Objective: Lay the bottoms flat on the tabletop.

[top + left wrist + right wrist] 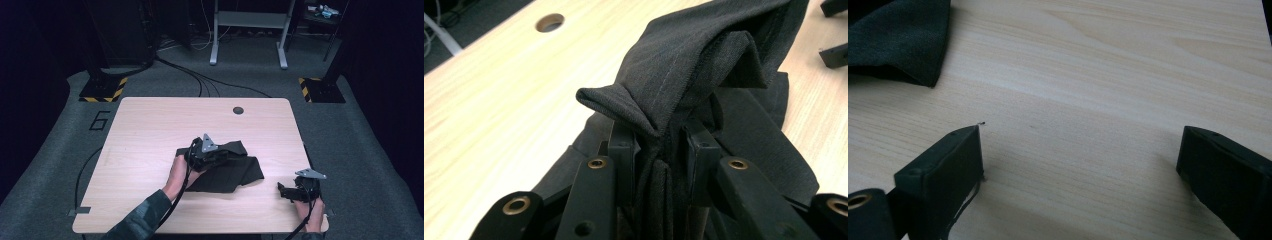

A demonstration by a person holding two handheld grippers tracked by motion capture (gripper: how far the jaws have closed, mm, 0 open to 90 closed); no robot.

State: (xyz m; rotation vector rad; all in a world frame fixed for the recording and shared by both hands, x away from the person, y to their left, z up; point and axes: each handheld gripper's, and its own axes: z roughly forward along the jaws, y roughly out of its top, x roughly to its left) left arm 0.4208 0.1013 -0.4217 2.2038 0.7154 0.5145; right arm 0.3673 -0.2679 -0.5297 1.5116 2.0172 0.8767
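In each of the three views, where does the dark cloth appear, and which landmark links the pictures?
High view: dark cloth at table centre, under the left gripper.
Left gripper view: cloth bunched between the jaws, rising mid-frame.
Right gripper view: cloth corner at top left.
Shared landmark: the light wooden table.

Cloth [227, 167] lies mid-table [150, 125], right tool [286, 191] beside.

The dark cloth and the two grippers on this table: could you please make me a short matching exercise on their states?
1. left gripper
2. right gripper
3. dark cloth
4. round hole

a. open above bare wood
b. near the table's far edge
c. pinched and partly lifted
d. shut on fabric

Pairs: 1-d, 2-a, 3-c, 4-b
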